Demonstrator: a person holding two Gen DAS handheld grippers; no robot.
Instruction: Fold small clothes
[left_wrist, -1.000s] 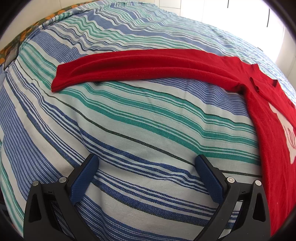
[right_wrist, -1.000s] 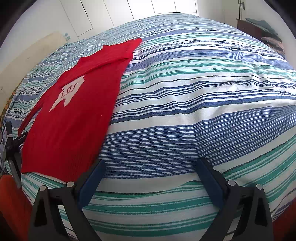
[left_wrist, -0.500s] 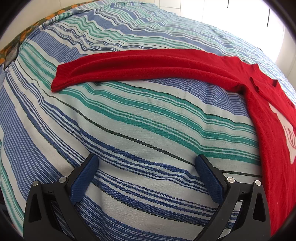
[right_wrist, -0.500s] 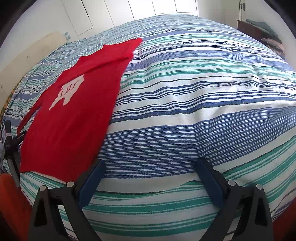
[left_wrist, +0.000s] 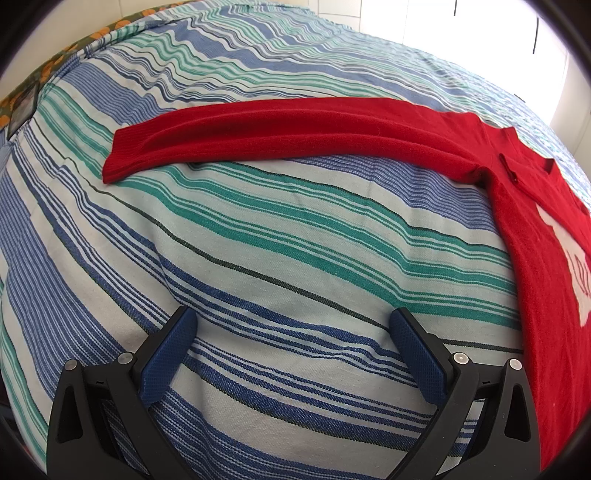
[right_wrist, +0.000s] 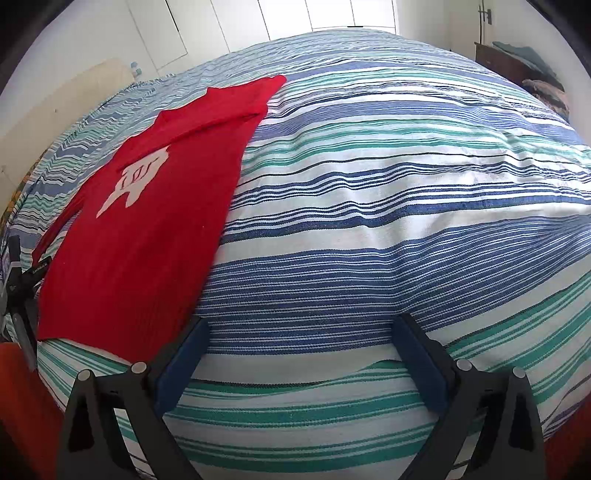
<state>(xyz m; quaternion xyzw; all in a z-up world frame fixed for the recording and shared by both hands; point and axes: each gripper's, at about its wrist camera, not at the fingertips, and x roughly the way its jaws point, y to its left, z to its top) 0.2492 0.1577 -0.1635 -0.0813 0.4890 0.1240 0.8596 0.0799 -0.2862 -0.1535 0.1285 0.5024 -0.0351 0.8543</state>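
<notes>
A small red sweater with a white print on its chest lies flat on the striped bed. One sleeve stretches straight out to the left in the left wrist view, its cuff at the far left. The other sleeve is folded over the body. My left gripper hovers open over bare bedding, well short of the stretched sleeve. My right gripper is open too, its left finger beside the sweater's hem. Both hold nothing.
The bed cover has blue, green and white stripes and fills both views. White cupboard doors stand behind the bed. A dark dresser with folded cloth is at the far right. The left gripper's body shows at the right view's left edge.
The right wrist view has drifted slightly, so the sweater sits a little further left. The left gripper and the sweater have not moved.
</notes>
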